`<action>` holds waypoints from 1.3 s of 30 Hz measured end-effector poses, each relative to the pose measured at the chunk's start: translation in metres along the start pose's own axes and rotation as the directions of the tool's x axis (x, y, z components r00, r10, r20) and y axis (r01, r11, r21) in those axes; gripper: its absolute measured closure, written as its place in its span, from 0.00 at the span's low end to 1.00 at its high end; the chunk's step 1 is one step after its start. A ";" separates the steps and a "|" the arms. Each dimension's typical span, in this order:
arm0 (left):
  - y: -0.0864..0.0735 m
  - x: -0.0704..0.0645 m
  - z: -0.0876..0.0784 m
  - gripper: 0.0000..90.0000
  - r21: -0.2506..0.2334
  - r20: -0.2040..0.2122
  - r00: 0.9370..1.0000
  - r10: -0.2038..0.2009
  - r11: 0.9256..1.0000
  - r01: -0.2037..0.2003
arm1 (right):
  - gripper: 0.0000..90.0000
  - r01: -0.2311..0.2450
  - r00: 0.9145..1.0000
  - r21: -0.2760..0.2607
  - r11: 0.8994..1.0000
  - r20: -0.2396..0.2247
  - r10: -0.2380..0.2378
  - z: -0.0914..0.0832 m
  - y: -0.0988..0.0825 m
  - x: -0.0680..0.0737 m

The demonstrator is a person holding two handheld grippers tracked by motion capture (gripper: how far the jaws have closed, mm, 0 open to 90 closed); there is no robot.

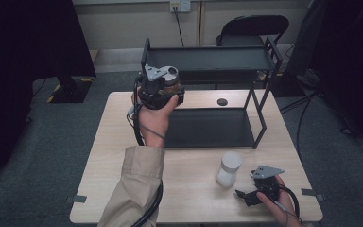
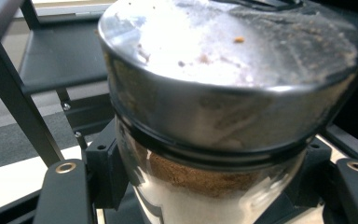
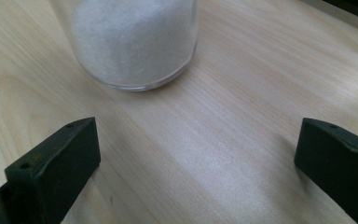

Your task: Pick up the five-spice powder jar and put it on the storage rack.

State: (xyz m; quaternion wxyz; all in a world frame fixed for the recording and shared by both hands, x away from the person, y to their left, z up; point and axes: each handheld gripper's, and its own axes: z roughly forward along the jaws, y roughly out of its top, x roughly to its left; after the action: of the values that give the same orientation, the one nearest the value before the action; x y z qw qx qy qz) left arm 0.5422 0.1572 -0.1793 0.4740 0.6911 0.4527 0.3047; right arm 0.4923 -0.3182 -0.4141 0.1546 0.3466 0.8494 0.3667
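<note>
L claw (image 1: pixel 168 90) grips upright jar (image 2: pixel 214 140).

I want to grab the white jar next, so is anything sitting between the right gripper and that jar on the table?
Nothing visible. The right gripper has its jaws open, facing the white jar, with bare table between them.
</note>
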 end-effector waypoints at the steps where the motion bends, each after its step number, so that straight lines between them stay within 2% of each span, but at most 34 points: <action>1: 0.002 0.000 0.000 0.33 0.000 -0.001 1.000 0.002 1.000 -0.002 | 0.00 0.000 1.000 0.000 1.000 0.000 0.000 0.000 0.000 0.000; 4: 0.011 0.000 -0.001 0.33 -0.001 0.002 1.000 0.012 1.000 -0.012 | 0.00 0.000 1.000 0.000 1.000 0.000 0.000 0.000 0.000 0.000; 6: 0.016 0.001 -0.003 0.33 -0.006 0.009 1.000 0.004 1.000 -0.004 | 0.00 0.000 1.000 0.000 1.000 0.000 0.000 0.000 0.000 0.000; 16: 0.045 0.000 -0.010 0.33 -0.017 -0.006 1.000 0.029 0.999 -0.029 | 0.00 0.000 1.000 0.000 1.000 0.000 0.000 0.000 0.000 0.000; 22: 0.061 0.005 -0.007 0.33 -0.021 -0.011 1.000 0.017 1.000 -0.017 | 0.00 0.000 1.000 0.001 1.000 0.000 0.000 0.000 0.000 0.000; 31: 0.077 0.006 0.009 0.33 -0.016 -0.019 1.000 0.014 1.000 -0.014 | 0.00 0.000 1.000 0.001 1.000 0.000 0.000 0.000 0.000 0.000; 39: 0.091 0.010 0.036 0.33 -0.003 -0.032 0.999 0.012 1.000 -0.012 | 0.00 -0.001 1.000 0.000 1.000 0.000 0.001 0.000 0.000 0.000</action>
State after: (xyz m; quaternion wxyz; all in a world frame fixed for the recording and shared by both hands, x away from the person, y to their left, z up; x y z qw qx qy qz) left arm 0.6075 0.1397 -0.1078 0.4659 0.6882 0.4555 0.3191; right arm 0.4924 -0.3182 -0.4141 0.1544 0.3468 0.8493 0.3668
